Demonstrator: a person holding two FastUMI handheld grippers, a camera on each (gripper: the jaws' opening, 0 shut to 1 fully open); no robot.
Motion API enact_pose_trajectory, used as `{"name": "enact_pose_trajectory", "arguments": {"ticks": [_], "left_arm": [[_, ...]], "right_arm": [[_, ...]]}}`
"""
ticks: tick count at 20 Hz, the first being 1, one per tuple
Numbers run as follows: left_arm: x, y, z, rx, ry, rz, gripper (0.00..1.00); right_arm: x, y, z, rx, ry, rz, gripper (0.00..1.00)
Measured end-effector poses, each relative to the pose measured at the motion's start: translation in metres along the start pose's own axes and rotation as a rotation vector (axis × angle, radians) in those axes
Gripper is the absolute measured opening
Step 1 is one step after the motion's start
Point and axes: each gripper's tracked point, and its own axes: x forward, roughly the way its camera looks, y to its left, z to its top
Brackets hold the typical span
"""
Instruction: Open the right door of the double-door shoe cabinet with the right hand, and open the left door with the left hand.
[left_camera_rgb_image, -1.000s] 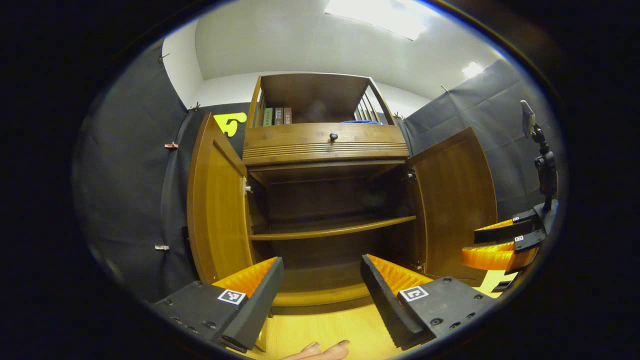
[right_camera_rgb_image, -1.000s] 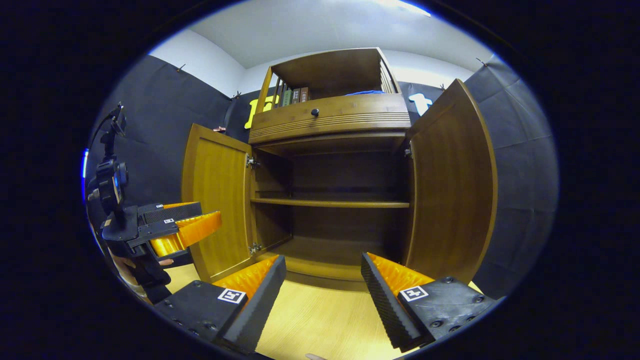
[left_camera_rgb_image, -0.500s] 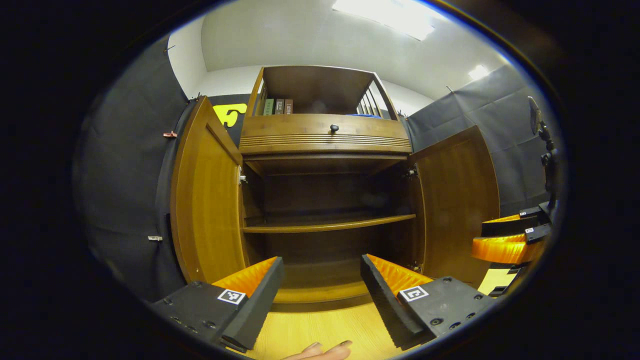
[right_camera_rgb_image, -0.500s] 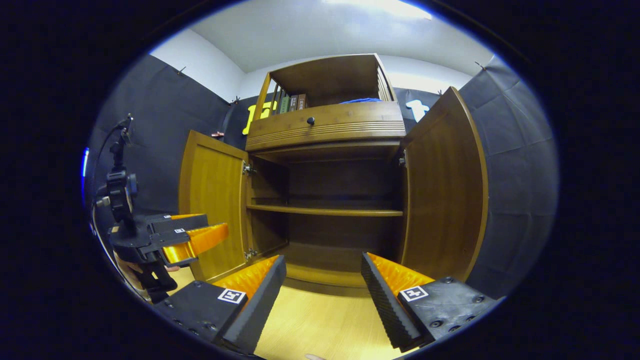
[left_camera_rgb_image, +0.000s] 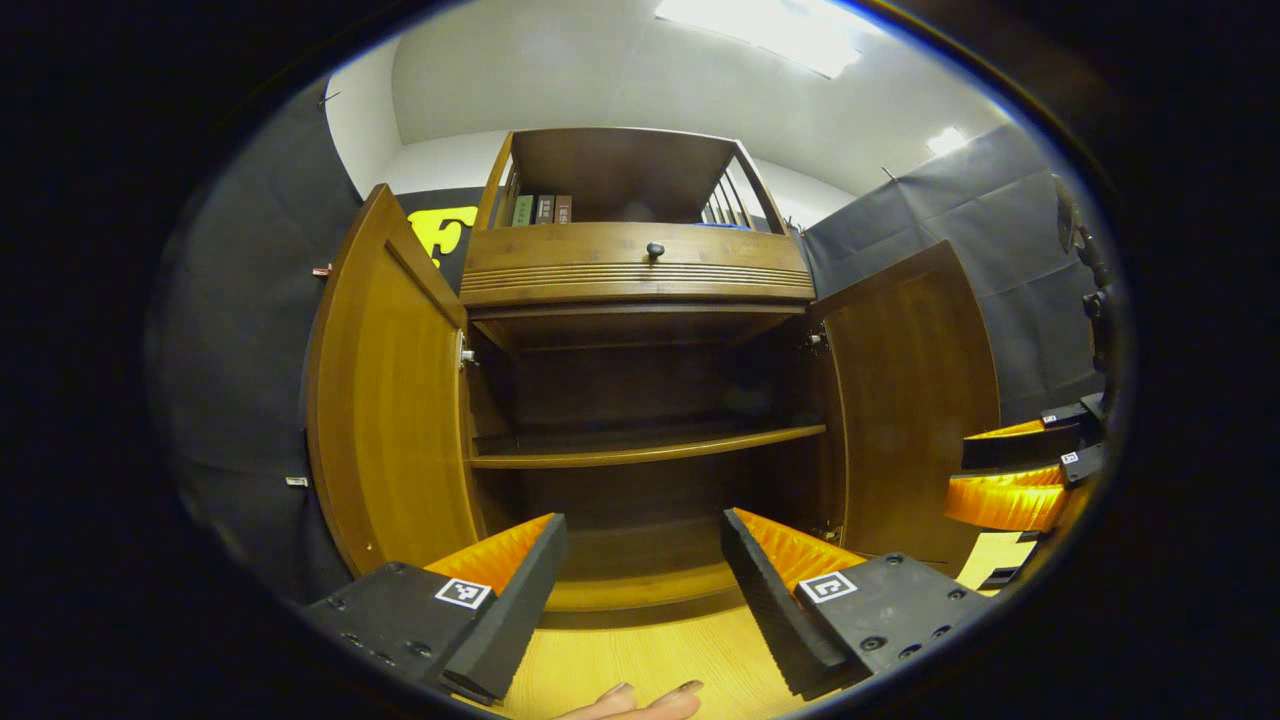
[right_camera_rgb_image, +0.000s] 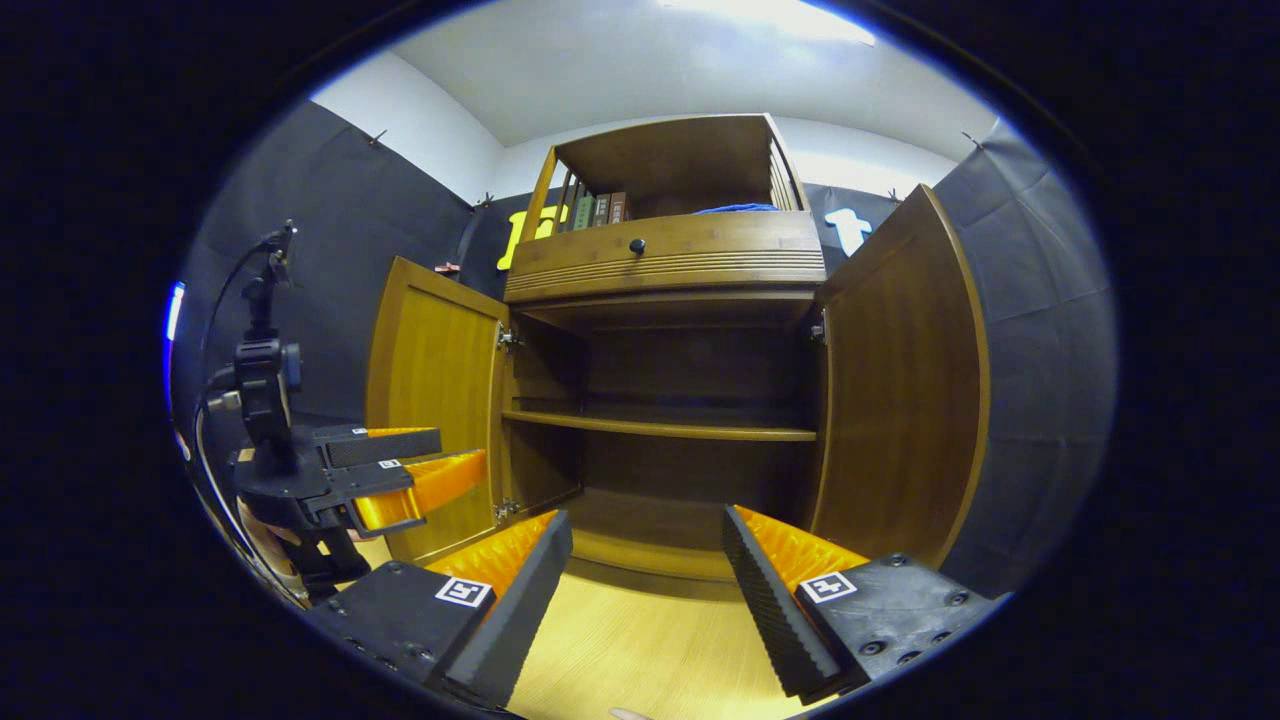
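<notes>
The shoe cabinet (left_camera_rgb_image: 640, 290) stood straight ahead with both doors swung wide. The left door (left_camera_rgb_image: 385, 400) appeared larger and nearer the left gripper (left_camera_rgb_image: 640, 580) than a second before. The right door (right_camera_rgb_image: 900, 390) was open beside the right gripper (right_camera_rgb_image: 645, 580). Both grippers had spread jaws, holding nothing.

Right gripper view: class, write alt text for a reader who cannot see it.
A wooden shoe cabinet stands with left door and right door swung open, its shelf bare. The open right gripper points at it; the left gripper hovers left.
</notes>
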Motion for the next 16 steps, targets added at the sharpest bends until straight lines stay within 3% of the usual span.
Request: {"name": "enact_pose_trajectory", "arguments": {"ticks": [2, 6, 10, 16], "left_arm": [[0.003, -0.004, -0.002, 0.002, 0.007, -0.01, 0.96], [0.01, -0.008, 0.001, 0.019, 0.004, -0.031, 0.96], [0.01, -0.002, -0.001, 0.025, 0.006, -0.005, 0.96], [0.01, 0.004, -0.004, 0.01, 0.0, -0.003, 0.99]], "right_arm": [[0.002, -0.003, 0.0, 0.009, 0.003, -0.003, 0.95], [0.004, -0.011, -0.005, 0.03, 0.031, -0.026, 0.97], [0.01, -0.02, -0.005, -0.002, 0.013, -0.066, 0.99], [0.018, -0.008, -0.009, -0.001, 0.052, -0.028, 0.99]]}}
